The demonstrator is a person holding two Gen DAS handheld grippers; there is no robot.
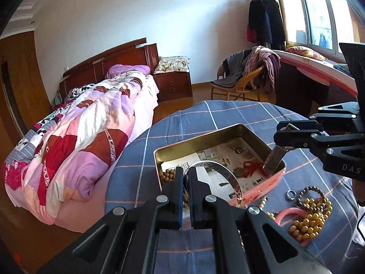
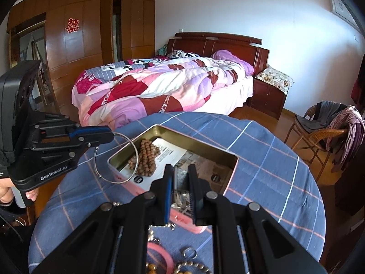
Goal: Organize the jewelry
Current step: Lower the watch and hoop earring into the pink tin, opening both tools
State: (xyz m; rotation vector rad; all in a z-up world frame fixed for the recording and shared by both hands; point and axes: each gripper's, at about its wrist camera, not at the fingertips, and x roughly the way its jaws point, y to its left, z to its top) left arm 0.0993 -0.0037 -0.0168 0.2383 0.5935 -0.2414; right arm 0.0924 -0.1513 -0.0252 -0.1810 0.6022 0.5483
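Observation:
A pink tin box (image 1: 262, 186) with a gold inside stands open on the checked tablecloth; it also shows in the right wrist view (image 2: 230, 159). It holds a wooden bead bracelet (image 2: 146, 157), a red cord (image 1: 253, 167) and printed paper. My left gripper (image 1: 187, 175) is shut on a silver bangle (image 1: 228, 178) and holds it over the box's near edge; the bangle also shows in the right wrist view (image 2: 127, 157). My right gripper (image 2: 180, 182) is shut on a silver mesh watch band (image 2: 181, 178) and lowers it into the box's corner, also in the left wrist view (image 1: 273, 159).
Loose jewelry lies on the cloth beside the box: gold bead bracelets (image 1: 308, 219), a pink bangle (image 1: 289, 212), a silver ring (image 1: 290, 194) and a dark bead bracelet (image 1: 312, 190). A bed (image 1: 79, 137) stands beyond the table (image 1: 205, 114), a wicker chair (image 1: 241, 84) farther back.

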